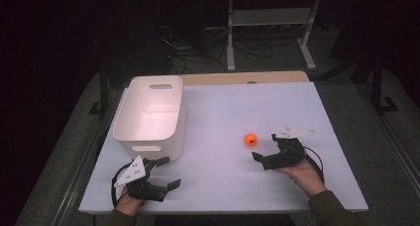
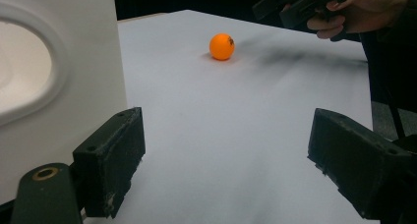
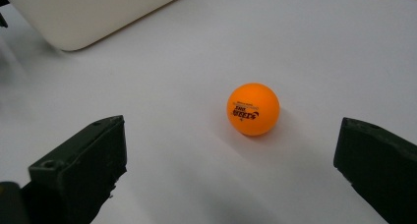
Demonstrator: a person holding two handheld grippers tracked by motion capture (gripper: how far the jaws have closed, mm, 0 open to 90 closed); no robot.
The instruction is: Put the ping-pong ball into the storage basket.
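The white bench spans the middle of the high view. On its left part stands a white bin with handle slots, open at the top; in the left gripper view its wall takes up the left edge of the frame. At the lower right of the high view a hand grips the right hand-held gripper, its jaws spread wide with nothing between them. In the right gripper view the two black jaws rise from the lower corners. At the lower left of the high view sits the left hand-held gripper, just below the bin, jaws likewise wide apart and holding nothing. The orange ball rests on the bench right of centre, near the right hand-held gripper's jaws but not touching them; in the right gripper view it lies ahead of the jaws, centre-right of the frame, dark lettering on its side.
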